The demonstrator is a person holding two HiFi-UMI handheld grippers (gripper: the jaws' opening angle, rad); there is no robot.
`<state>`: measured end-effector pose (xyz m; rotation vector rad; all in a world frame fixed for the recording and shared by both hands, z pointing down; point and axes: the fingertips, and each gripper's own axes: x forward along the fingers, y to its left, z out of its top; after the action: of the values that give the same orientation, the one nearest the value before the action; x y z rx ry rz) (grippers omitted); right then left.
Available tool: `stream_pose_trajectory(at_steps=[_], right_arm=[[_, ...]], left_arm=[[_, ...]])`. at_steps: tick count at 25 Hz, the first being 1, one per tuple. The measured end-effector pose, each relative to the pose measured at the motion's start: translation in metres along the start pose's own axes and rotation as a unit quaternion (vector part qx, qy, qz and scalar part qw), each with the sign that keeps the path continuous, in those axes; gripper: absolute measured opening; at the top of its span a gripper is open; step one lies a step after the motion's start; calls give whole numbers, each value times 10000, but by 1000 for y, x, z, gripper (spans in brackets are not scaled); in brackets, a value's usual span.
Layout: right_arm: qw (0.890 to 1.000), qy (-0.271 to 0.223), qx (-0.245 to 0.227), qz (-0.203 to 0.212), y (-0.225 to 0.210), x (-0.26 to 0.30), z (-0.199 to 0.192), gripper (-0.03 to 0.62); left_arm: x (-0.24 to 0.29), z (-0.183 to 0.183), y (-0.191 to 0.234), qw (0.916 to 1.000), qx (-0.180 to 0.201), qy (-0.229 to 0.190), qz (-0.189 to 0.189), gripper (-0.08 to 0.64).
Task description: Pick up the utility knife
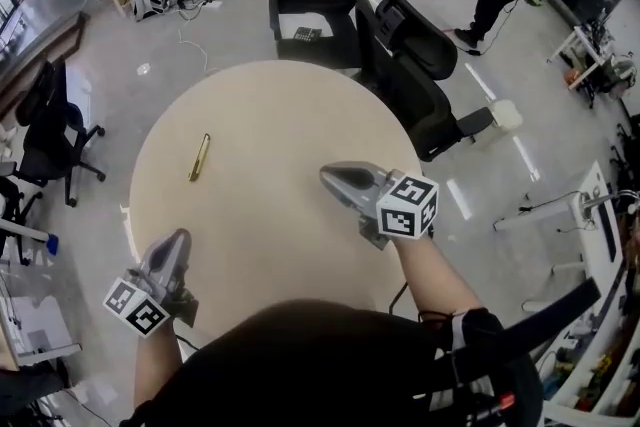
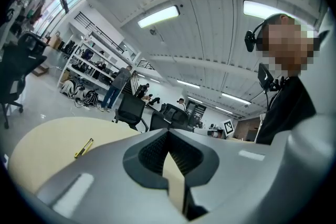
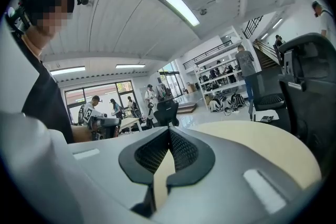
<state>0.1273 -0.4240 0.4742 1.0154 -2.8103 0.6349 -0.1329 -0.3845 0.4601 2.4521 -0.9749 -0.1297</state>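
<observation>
The utility knife [image 1: 200, 157] lay left of centre on the round worktop [image 1: 290, 105], well inside its edge. The left tool [image 1: 178, 240] and right tool [image 1: 328, 177] were both pressed together and empty, with bare surface around them.

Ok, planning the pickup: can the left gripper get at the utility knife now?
Probably yes: only bare table lies between the left gripper and the utility knife, though its shut jaws must open first.
</observation>
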Motion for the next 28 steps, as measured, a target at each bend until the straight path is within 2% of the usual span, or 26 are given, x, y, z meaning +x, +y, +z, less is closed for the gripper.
stream_pose_trajectory(at_steps=[10,14,17,19,22,26,28], right_arm=[[9999,91,87,33,-43,4,-8,14],[9999,107,79,-8,-66,14,-8,14],[9999,137,101,7,-86,35,-11,14],[9997,195,117,44,-101,54,-16,14],[9996,249,76,93,-132,82,-22,14],[9994,264,-88,191,-184,126,-25,14],[9990,295,-212,242,-205,147,-25,14]], left_arm=[[37,-16,23,9996,-5,233,185,-8],[67,-16,54,9977,302,482,369,-8],[95,-24,98,9913,609,950,681,-8],[114,-37,132,9836,718,1396,883,-8],[145,-60,186,9658,908,2123,1183,77],[178,-101,263,9323,1129,2998,1679,167],[189,-121,295,9114,1242,3406,1948,190]])
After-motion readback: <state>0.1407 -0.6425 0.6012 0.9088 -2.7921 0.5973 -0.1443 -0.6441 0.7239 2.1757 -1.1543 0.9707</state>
